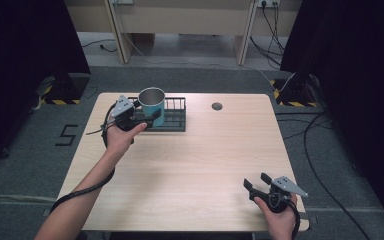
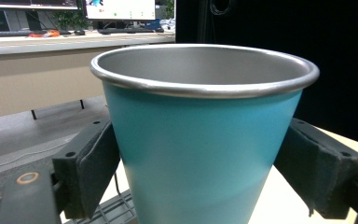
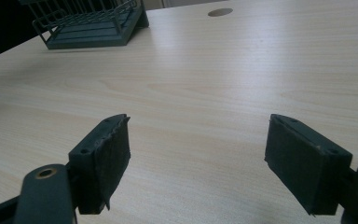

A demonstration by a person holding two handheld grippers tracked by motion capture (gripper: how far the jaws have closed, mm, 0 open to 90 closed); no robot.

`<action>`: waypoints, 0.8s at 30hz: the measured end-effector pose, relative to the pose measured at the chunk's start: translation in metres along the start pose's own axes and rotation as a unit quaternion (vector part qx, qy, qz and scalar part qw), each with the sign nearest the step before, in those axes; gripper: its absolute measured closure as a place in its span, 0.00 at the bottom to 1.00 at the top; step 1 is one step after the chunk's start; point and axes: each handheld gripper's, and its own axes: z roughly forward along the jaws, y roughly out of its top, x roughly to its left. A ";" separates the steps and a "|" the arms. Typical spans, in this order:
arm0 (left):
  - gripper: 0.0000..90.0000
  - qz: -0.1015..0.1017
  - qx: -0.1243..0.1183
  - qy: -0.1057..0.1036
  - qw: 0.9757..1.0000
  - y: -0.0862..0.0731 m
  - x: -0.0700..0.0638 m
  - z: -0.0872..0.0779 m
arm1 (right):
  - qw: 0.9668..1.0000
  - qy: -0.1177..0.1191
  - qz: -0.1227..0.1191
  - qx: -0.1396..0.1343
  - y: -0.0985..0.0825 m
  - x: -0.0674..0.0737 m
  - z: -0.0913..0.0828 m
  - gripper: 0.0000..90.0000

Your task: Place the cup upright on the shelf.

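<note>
The left hand-held gripper (image 1: 147,117) clamps the teal cup (image 1: 152,106) between its pads, upright, right above the black wire rack (image 1: 176,120), probably so it can go in or out without tipping. The right hand-held gripper (image 1: 255,184) waits open and empty over the table (image 1: 195,160), well apart from the cup.

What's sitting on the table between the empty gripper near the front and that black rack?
Nothing: in the right gripper view, only bare wood of the table stretches from the right gripper to the rack.
</note>
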 end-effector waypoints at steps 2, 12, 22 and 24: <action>0.17 -0.001 -0.002 0.001 1.000 0.001 0.001 0.000 | 1.000 0.000 0.000 0.000 0.000 0.000 0.000 0.25; 0.17 -0.004 -0.008 0.011 1.000 0.008 0.008 0.003 | 1.000 -0.002 0.001 -0.001 0.000 0.000 0.000 0.25; 0.17 -0.004 -0.007 0.025 1.000 0.012 0.017 0.009 | 1.000 -0.002 0.004 -0.002 0.000 -0.001 -0.001 0.25; 0.17 -0.004 -0.007 0.029 1.000 0.012 0.019 0.011 | 1.000 -0.002 0.004 -0.002 0.000 -0.001 -0.001 0.25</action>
